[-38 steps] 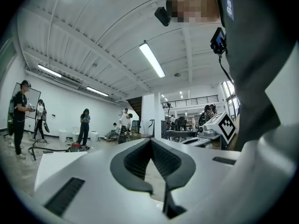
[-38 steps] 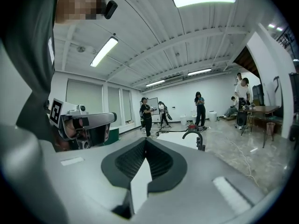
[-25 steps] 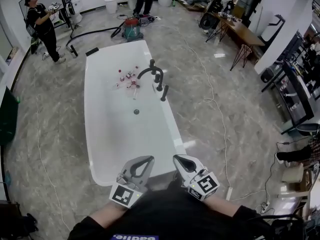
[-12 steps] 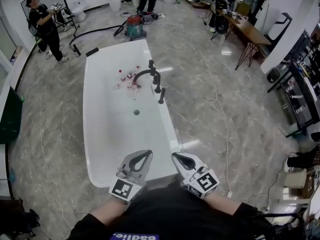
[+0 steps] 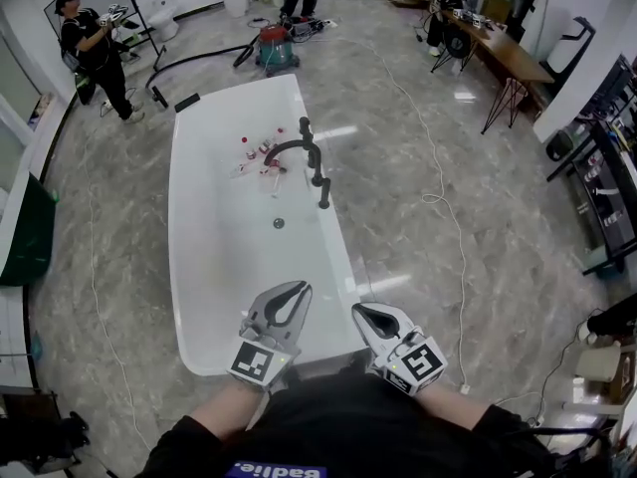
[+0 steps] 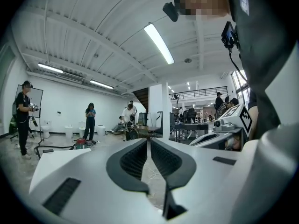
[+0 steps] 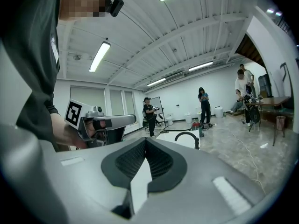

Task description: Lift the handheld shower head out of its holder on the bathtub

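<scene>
both left tongs (image 5: 295, 293) and right tongs (image 5: 362, 314) are pressed together, empty, at the near end of the bathtub (image 5: 185, 267); i judge the shower head (image 5: 323, 191), upright on its right rim, nearer my right.

— What do we see on the grey floor (image 5: 448, 127)?
— A white bathtub (image 5: 224, 297) stands on it, a cable (image 5: 438, 199) trails beside it, and a red-topped vacuum (image 5: 277, 51) sits beyond.
— And inside the bathtub?
— Small bottles (image 5: 261, 155), we think; they're too small to be sure.

white bathtub (image 5: 224, 267), black faucet (image 5: 316, 159), grey marbled floor (image 5: 448, 118)
</scene>
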Demonstrator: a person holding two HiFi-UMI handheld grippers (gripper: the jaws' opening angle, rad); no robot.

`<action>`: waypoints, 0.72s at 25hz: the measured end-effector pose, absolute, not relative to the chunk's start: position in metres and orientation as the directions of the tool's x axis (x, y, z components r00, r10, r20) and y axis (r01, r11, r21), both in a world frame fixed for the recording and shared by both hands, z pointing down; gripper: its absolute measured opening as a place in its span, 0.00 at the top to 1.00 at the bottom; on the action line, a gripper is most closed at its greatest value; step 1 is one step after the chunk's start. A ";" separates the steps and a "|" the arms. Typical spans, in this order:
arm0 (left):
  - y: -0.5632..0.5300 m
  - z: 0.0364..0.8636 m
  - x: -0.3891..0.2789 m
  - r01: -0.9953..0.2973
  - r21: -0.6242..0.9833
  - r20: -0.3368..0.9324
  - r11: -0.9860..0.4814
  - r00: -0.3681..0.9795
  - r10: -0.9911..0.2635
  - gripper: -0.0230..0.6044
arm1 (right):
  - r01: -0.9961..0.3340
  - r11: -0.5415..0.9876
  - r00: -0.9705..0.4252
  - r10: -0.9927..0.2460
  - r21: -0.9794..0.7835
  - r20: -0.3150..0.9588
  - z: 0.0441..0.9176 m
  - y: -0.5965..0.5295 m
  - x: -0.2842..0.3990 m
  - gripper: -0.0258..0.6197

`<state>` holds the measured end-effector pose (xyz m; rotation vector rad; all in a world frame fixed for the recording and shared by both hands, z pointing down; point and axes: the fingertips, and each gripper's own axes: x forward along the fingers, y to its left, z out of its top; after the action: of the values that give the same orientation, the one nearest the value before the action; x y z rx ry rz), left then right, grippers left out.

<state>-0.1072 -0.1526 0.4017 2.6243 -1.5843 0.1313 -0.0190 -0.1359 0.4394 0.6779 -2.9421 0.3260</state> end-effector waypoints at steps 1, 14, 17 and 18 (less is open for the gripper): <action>-0.159 0.404 -0.107 -0.886 0.020 0.117 -0.463 0.461 -0.879 0.95 | -0.443 0.878 -0.895 -0.420 -0.182 0.150 0.440 -0.139 -0.018 0.96; -0.284 0.456 -0.111 -0.897 0.013 0.185 -0.441 0.436 -0.881 0.78 | -0.504 0.831 -0.864 -0.478 -0.237 0.159 0.470 -0.185 0.027 0.96; -0.314 0.476 -0.113 -0.901 0.017 0.192 -0.433 0.428 -0.883 0.74 | -0.524 0.815 -0.851 -0.498 -0.248 0.163 0.482 -0.193 0.037 0.96; -0.322 0.481 -0.113 -0.901 0.022 0.196 -0.432 0.428 -0.882 0.73 | -0.530 0.810 -0.848 -0.503 -0.251 0.164 0.484 -0.194 0.039 0.96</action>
<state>-0.1128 -0.3225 0.4815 2.5483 -1.6000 0.2350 0.0391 -0.1945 0.4838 0.8301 -2.9028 0.4426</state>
